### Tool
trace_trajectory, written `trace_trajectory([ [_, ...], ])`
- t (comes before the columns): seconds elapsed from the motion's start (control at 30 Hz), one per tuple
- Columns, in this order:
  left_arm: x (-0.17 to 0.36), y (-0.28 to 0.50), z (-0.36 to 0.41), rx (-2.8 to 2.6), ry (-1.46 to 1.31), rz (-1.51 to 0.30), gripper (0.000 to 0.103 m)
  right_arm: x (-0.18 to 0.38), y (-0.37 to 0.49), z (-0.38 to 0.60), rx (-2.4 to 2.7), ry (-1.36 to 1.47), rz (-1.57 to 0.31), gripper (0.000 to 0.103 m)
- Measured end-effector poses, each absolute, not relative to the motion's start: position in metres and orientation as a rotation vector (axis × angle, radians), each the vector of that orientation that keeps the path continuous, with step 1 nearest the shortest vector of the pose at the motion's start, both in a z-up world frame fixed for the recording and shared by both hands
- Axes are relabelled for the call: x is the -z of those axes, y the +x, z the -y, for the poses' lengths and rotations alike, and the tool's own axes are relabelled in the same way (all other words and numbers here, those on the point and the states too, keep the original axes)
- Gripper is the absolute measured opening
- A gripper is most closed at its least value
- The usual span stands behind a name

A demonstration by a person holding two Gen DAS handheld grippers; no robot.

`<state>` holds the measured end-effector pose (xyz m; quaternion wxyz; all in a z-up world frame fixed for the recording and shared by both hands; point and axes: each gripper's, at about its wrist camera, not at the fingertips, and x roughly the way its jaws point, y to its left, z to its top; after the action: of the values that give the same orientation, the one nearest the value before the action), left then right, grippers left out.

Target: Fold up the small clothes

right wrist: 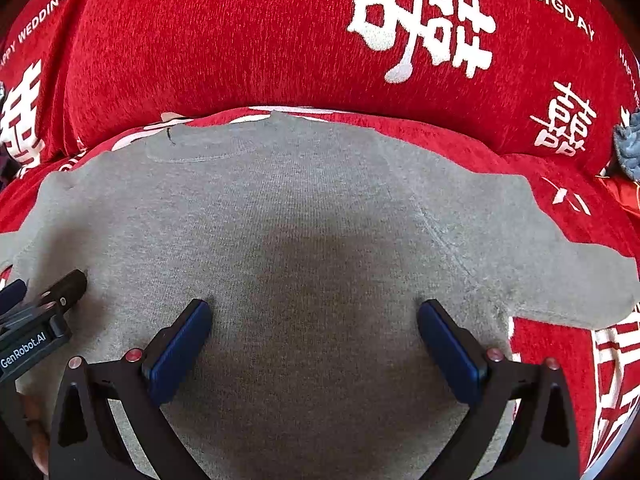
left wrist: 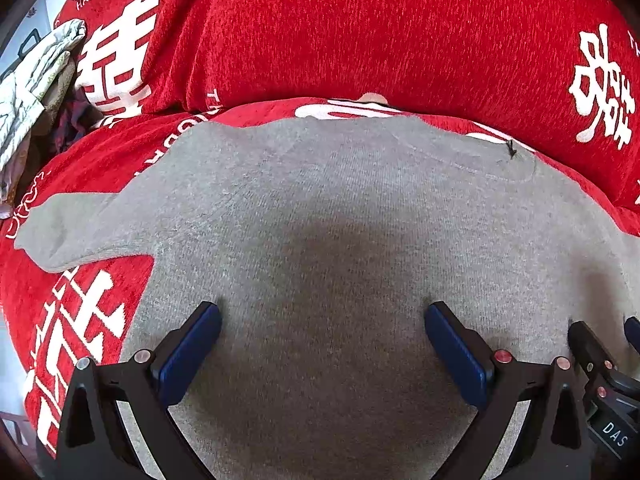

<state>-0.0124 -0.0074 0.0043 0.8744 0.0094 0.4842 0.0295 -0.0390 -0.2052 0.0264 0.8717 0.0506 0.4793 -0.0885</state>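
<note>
A grey sweater (left wrist: 340, 216) lies flat, neck away, on a red cover (left wrist: 360, 32) with white characters. The left gripper (left wrist: 323, 322) hovers over its lower body with fingers (left wrist: 192, 344) wide, holding nothing. The right gripper (right wrist: 314, 318) is the same, just beside it, fingers wide and empty. One sleeve (left wrist: 72, 228) points to 9 o'clock, the other (right wrist: 560, 276) to 3 o'clock. The hem is hidden under the grippers. At 10 o'clock a pile of clothes (left wrist: 32, 92) is cut off by the left view's edge.
</note>
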Motion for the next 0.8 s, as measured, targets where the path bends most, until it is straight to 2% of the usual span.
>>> trace_trajectory([
  [0.2,-0.015,-0.013,0.011,-0.07,0.004,-1.047,0.103,-0.035,-0.039,0.208,0.195,0.083,-1.039,0.103],
  [0.57,-0.043,-0.02,0.054,-0.022,0.083,-0.989,0.103,-0.065,-0.052,0.234,0.283,0.018,-0.976,0.103],
  [0.8,-0.052,-0.023,0.087,0.013,0.118,-0.974,0.103,-0.071,-0.063,0.272,0.347,0.071,-0.946,0.103],
])
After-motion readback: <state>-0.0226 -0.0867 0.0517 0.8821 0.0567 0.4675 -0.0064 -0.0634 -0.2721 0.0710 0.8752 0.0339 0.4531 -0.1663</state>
